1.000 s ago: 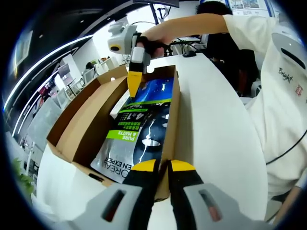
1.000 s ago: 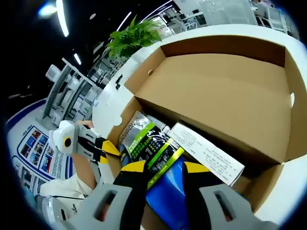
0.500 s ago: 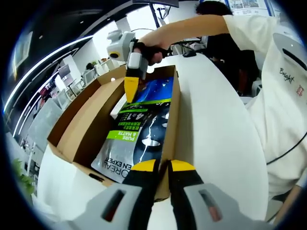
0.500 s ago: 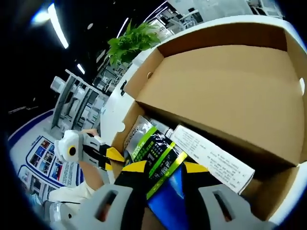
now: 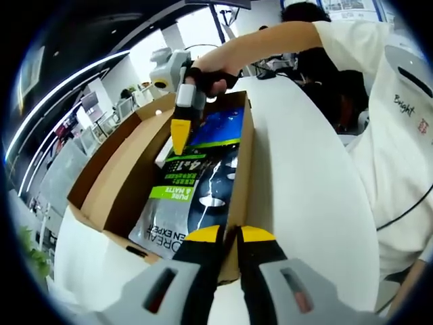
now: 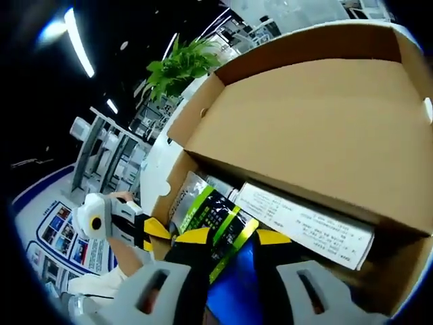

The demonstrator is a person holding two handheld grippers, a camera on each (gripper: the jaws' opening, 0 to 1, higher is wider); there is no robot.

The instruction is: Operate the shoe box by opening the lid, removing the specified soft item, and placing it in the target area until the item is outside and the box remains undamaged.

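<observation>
- One shoe box point(image 5: 135, 176), cardboard, stood open on the white tabletop point(image 5: 304, 176); its lid point(image 6: 318, 128) was folded back, so your opening step read as done.
- One soft item, a glossy pouch point(image 5: 196, 196) printed black, green and blue, lay flat inside the box. One white printed slip point(image 6: 304, 220) lay beside it against the lid side.
- Your left gripper point(image 5: 230, 237) sat at the near end wall of the box; its jaws were closed on the cardboard edge, seemingly steadying the box.
- Your right gripper point(image 6: 226, 237) reached in over the pouch's far end, jaws parted, one on each side of it, not visibly pinching.
- Step in hand, by my judgement: removal. Your next move called for closing on the pouch alone and lifting it clear of the walls.
</observation>
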